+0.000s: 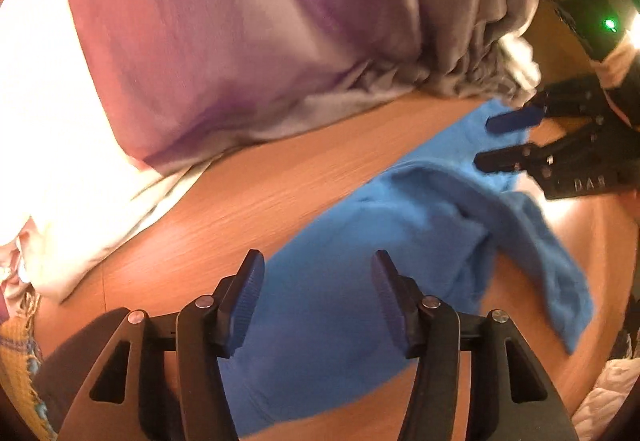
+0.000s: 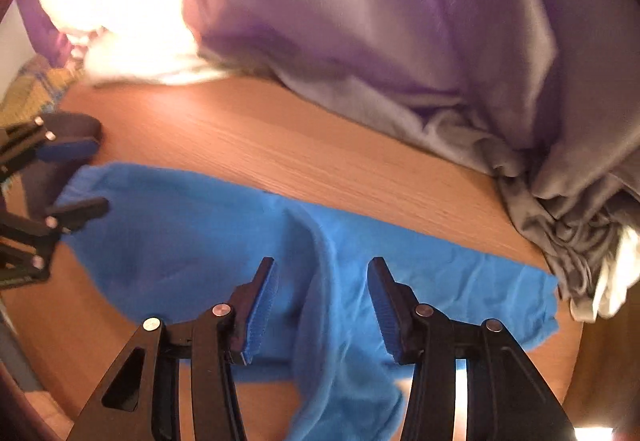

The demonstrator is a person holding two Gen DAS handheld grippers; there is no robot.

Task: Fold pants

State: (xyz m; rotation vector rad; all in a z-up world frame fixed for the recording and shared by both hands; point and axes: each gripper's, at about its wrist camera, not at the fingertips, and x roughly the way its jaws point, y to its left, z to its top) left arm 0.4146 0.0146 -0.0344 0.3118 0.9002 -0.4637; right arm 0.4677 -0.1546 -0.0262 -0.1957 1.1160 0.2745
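Note:
Blue pants (image 1: 420,209) (image 2: 180,233) lie rumpled on the round wooden table (image 1: 260,181) (image 2: 260,129), with a fold ridge across the middle and one part draping toward the near edge. My left gripper (image 1: 318,261) (image 2: 100,177) hovers open above one end of the pants, its blue pads apart and nothing pinched between them. Over the middle ridge, my right gripper (image 2: 322,265) (image 1: 486,143) is also open and holds no cloth. The picture is blurred by motion.
A large heap of purple and grey cloth (image 1: 240,41) (image 2: 400,21) fills the far side of the table. White fabric (image 1: 60,121) lies brightly lit beside it. A yellow knitted piece (image 1: 16,361) (image 2: 32,93) sits off the table's edge.

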